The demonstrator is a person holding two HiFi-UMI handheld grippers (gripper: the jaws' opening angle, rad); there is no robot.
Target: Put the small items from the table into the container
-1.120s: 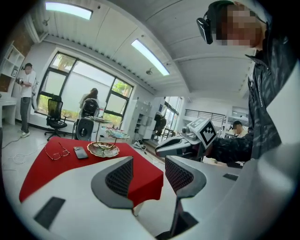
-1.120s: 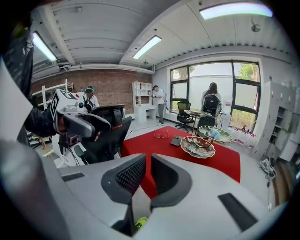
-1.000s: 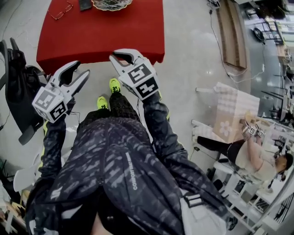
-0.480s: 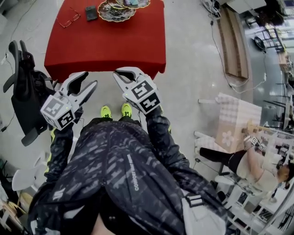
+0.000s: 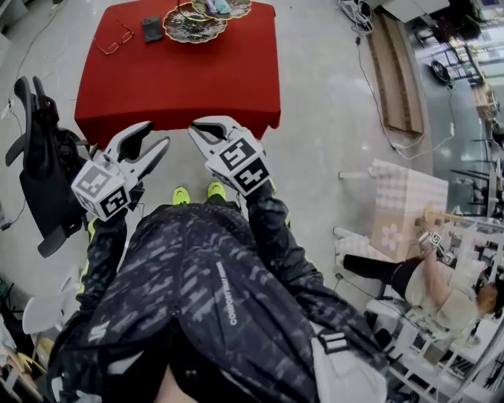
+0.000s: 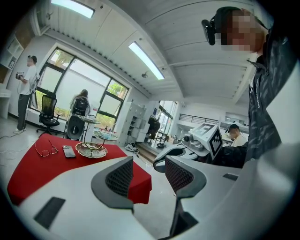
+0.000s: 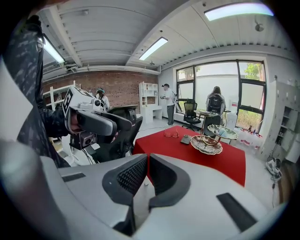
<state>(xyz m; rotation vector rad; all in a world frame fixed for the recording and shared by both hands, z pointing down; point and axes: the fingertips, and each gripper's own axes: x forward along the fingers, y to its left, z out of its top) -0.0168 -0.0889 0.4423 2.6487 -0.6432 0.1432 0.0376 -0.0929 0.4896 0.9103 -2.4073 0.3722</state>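
Left gripper [image 6: 149, 174]: jaws spread, nothing between. Right gripper [image 7: 146, 172]: jaws pressed together, empty. Both were short of red table [image 5: 189, 83], near edge. Glasses [image 5: 113, 37] and dark flat device [image 5: 152, 29] lay at far end, beside tiered dish [image 5: 193, 24].

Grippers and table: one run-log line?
left hand-held gripper: open, empty | right hand-held gripper: shut, empty | table: glasses, phone, tiered dish, untouched
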